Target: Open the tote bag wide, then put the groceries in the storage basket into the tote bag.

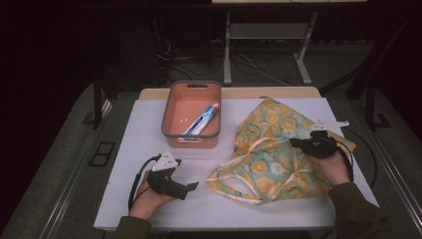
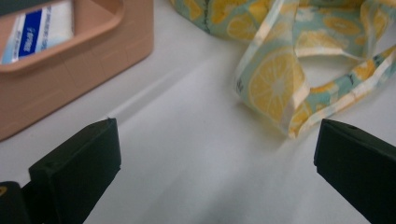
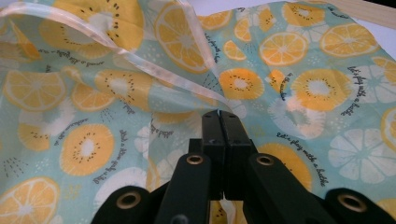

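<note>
1. My right gripper [image 3: 219, 114] is clenched on a fold of the lemon-print fabric bag [image 1: 271, 149], which lies crumpled on the right half of the white surface [image 1: 134, 199].
2. The bag looks thin, light and floppy, a bit slick too, so I reckon it'll sag and slide wherever it isn't pinched. The seamed rim or the handles [image 2: 327, 100] look like the safest spots to hold.
3. My left gripper [image 2: 217, 154] is released, jaws wide apart, nothing between them, resting low just beside the handles.
4. The orange plastic bin [image 1: 169, 107] sits behind, with a toothpaste tube [image 1: 203, 119] lying inside.
</note>
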The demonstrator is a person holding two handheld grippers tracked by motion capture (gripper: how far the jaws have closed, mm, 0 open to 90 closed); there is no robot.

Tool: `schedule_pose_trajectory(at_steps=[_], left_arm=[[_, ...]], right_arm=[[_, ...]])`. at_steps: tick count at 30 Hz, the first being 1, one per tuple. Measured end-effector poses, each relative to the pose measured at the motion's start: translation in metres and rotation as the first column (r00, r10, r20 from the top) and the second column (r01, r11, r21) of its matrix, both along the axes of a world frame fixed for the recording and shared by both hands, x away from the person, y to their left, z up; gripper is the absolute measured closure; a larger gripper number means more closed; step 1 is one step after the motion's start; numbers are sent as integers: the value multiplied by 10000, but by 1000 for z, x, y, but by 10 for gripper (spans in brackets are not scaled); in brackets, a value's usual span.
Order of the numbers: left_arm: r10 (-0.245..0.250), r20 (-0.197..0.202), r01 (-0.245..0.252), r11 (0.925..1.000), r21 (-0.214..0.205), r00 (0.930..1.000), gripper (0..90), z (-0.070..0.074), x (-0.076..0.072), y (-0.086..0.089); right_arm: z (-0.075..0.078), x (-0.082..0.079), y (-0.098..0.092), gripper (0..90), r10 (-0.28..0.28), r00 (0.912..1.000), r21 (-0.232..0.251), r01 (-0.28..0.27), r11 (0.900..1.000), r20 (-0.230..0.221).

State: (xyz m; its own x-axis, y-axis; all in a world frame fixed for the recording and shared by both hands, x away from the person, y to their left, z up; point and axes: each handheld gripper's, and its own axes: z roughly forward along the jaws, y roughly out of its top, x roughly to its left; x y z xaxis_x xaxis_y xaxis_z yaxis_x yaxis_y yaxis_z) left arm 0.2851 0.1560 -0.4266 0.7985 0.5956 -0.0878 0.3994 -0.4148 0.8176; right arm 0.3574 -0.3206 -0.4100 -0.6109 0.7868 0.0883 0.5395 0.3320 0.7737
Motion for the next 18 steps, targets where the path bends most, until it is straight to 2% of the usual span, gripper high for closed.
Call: schedule_pose_trajectory(at_steps=[5, 8, 18], left_arm=[[-47, 108, 48, 10000, -67, 9999, 0, 6, 5, 0], [-144, 39, 145, 9998, -154, 9999, 0, 9, 7, -1], [-654, 99, 657, 9971, -386, 9978, 8, 29, 17, -11]], right_arm=[[0, 0, 0, 892, 27, 10000, -13, -27, 10000, 17], [0, 0, 0, 893, 30, 10000, -1, -30, 10000, 12], [-1, 0, 2, 893, 128, 9999, 15, -128, 9999, -17]])
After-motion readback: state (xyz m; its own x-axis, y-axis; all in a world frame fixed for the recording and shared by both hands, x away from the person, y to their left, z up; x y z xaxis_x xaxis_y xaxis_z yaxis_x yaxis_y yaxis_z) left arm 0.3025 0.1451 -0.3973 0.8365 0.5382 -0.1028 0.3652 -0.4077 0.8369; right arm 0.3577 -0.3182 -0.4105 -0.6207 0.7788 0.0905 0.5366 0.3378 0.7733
